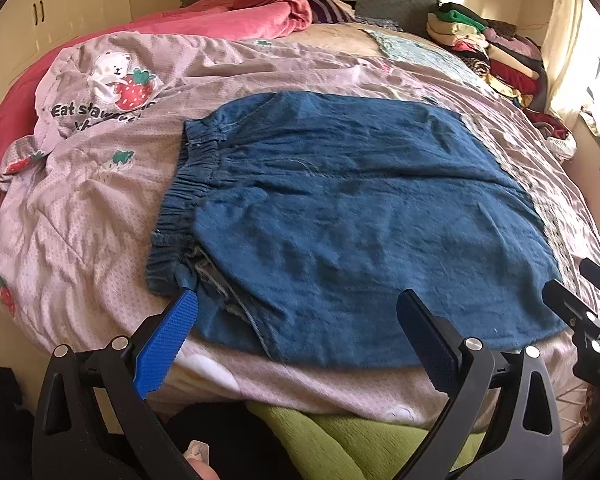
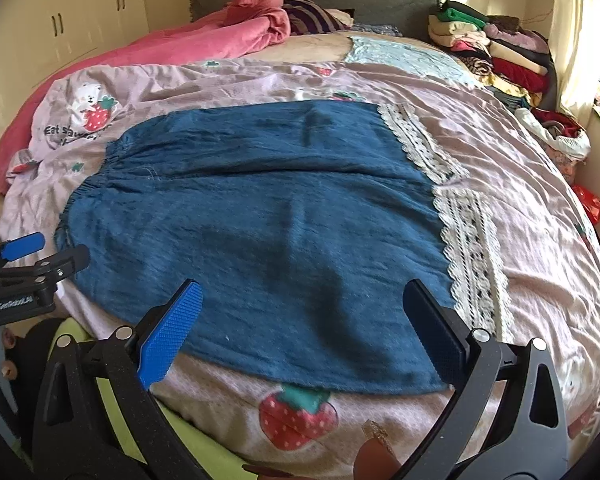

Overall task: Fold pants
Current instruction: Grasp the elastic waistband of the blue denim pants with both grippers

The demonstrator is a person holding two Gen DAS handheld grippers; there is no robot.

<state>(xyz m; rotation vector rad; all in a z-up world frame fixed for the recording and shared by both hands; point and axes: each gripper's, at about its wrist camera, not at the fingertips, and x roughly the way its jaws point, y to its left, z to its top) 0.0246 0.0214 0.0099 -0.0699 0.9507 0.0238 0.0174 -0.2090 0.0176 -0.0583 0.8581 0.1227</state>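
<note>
Left wrist: seen spread flat on the pink strawberry-print quilt [image 1: 100, 208], blue pants [image 1: 340, 220], elastic waistband to the left; left gripper [image 1: 296, 312] released, fingers wide apart over the near edge.

Right wrist: right gripper [image 2: 302, 304] likewise released above the near hem beside the lace trim [image 2: 466, 232].

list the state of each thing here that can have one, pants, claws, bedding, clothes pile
blue pants: spread flat on the bed, not yet folded
lace hem: lying flat, at the right end
elastic waistband: gathered, at the left end
left claw: open, empty
right claw: open, empty
strawberry quilt: spread out, wrinkled
pink blanket: bunched up
clothes pile: stacked, folded
</note>
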